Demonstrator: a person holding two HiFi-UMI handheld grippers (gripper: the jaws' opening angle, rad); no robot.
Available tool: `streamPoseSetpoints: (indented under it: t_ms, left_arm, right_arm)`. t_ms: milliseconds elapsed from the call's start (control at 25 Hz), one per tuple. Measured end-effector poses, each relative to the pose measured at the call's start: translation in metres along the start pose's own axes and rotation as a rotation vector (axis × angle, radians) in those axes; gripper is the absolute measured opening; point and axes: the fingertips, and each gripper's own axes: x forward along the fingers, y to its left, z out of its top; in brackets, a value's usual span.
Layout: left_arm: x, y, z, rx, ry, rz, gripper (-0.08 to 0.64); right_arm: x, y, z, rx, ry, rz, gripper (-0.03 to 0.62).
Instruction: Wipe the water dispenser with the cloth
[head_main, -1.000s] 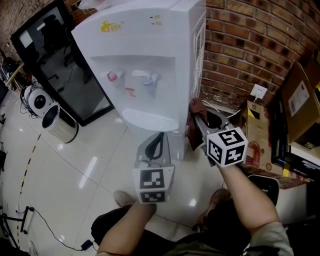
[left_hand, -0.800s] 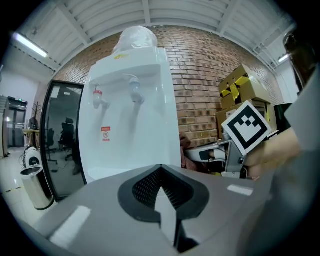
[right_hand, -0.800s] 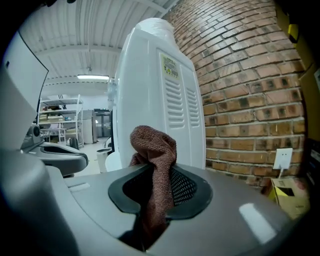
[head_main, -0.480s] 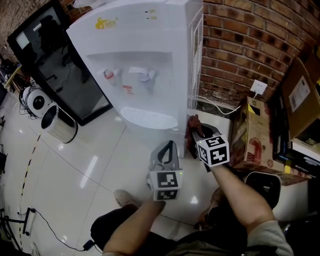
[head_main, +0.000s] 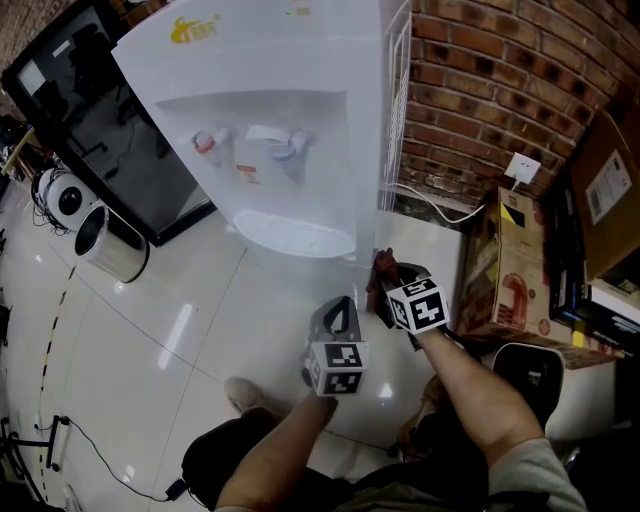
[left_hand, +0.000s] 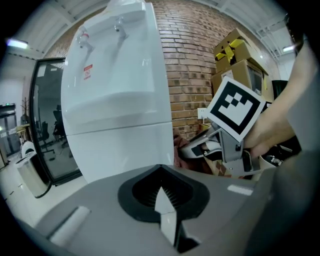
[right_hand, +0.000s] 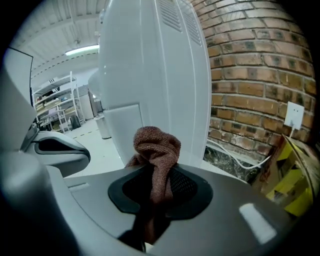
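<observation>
The white water dispenser (head_main: 270, 100) stands on the floor against a brick wall, with its taps and drip tray facing me. My right gripper (head_main: 387, 288) is shut on a brown cloth (head_main: 383, 266), low by the dispenser's bottom right corner. In the right gripper view the cloth (right_hand: 156, 150) bunches up out of the jaws, close before the dispenser's side panel (right_hand: 150, 75). My left gripper (head_main: 340, 304) hangs just left of it, shut with nothing in it. The left gripper view faces the dispenser's lower front (left_hand: 115, 100) and shows the right gripper (left_hand: 200, 148) alongside.
A black glass-fronted cabinet (head_main: 110, 130) and a round bin (head_main: 110, 245) stand to the left. Cardboard boxes (head_main: 505, 270) are stacked on the right under the brick wall (head_main: 480, 90), where a socket (head_main: 522, 167) has a white cable (head_main: 440, 210). My shoe (head_main: 245, 395) is below.
Both grippers have sunk from drip-tray height down to the dispenser's base. The left one has drifted right, closer to the right one. The cloth stays gripped.
</observation>
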Motion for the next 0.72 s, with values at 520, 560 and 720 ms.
streamPoseSetpoints:
  t_ms: [520,560,720]
  left_arm:
    - [0.012,-0.008,-0.014,-0.042,0.051,-0.018,0.000]
    - [0.012,-0.009,-0.014,-0.044,0.053,-0.021,0.000]
    - [0.017,-0.013,-0.013,-0.046,0.060,-0.034,0.000]
  right_arm:
    - [0.078,-0.009,-0.124,0.347,0.130,-0.048,0.098]
    - [0.081,-0.009,-0.131,0.365,0.135,-0.051,0.098]
    - [0.088,-0.010,-0.141,0.364,0.162,-0.039,0.098]
